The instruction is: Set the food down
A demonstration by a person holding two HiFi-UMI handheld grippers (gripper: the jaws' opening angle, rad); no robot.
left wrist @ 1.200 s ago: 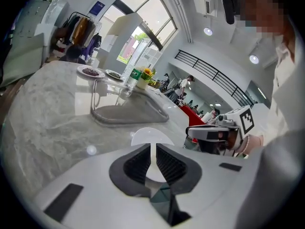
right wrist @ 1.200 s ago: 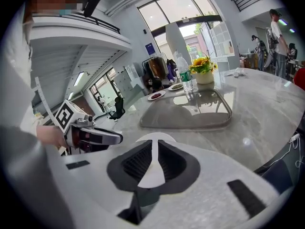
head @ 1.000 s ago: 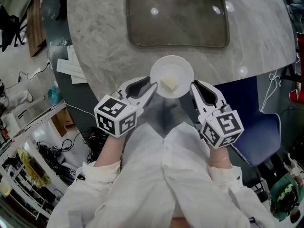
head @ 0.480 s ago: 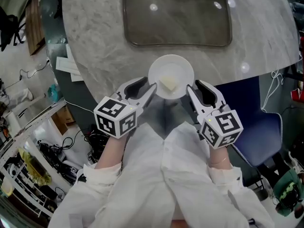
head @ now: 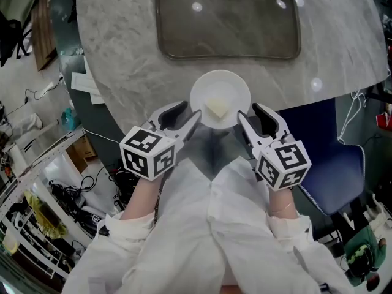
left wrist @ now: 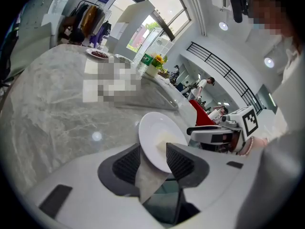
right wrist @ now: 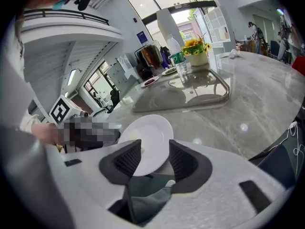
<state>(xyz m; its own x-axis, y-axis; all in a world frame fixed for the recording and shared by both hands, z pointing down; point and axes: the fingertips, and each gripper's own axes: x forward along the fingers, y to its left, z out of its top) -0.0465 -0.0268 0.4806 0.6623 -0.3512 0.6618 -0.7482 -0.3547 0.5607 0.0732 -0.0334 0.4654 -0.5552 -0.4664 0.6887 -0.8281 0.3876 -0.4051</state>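
A white plate (head: 220,94) with a pale yellow piece of food (head: 217,108) sits at the near edge of the marble table (head: 135,54). My left gripper (head: 187,117) is at the plate's left rim and my right gripper (head: 250,117) at its right rim. In the left gripper view the plate (left wrist: 159,137) has its rim between the jaws of the left gripper (left wrist: 153,159), with gaps at the pads. In the right gripper view the plate (right wrist: 145,142) likewise lies loose between the jaws of the right gripper (right wrist: 155,159). Both pairs of jaws have just been opening.
A dark rectangular tray (head: 226,17) lies on the table beyond the plate; in the right gripper view the tray (right wrist: 190,97) has a bottle and flowers behind it. A blue chair (head: 334,158) stands at the right. Cables and clutter cover the floor at the left.
Both grippers' jaws have spread apart from the plate's rim, the right one most. Both hands have sunk a little. The plate has stayed at the table's edge.
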